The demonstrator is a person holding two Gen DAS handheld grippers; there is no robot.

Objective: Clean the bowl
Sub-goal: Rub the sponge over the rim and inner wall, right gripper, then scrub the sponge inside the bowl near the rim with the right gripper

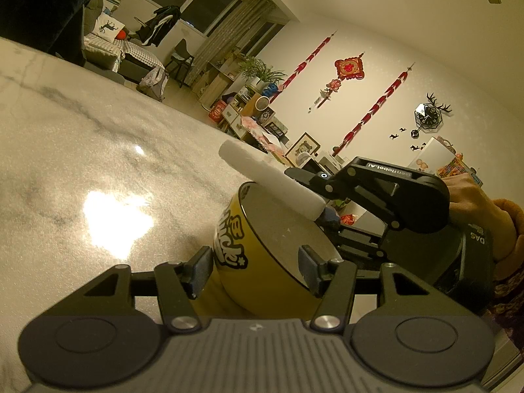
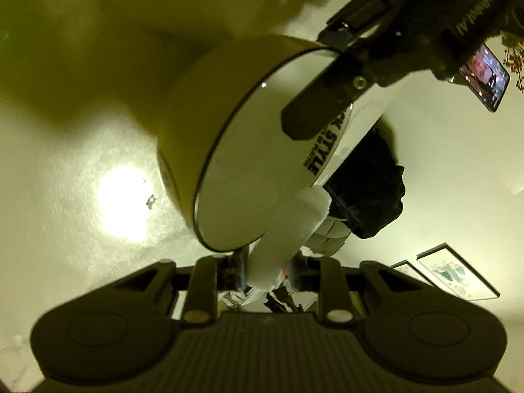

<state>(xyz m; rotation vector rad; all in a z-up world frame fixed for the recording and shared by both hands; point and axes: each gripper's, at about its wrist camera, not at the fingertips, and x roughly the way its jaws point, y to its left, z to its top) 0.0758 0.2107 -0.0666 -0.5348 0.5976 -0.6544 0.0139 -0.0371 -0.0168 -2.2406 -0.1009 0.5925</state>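
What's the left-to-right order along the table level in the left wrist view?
Marble table → yellow bowl clamped on its wall by the left gripper → white sponge over the bowl's rim → right gripper holding the sponge → person's hand.

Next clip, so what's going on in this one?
A person is cleaning a yellow bowl over a marble table, with a handheld tool in each hand. The left tool grips the bowl's wall, one finger outside and one inside, holding it tilted. The right tool is shut on a white sponge, whose far end reaches over the rim into the white interior. The person's hand shows behind the right tool.
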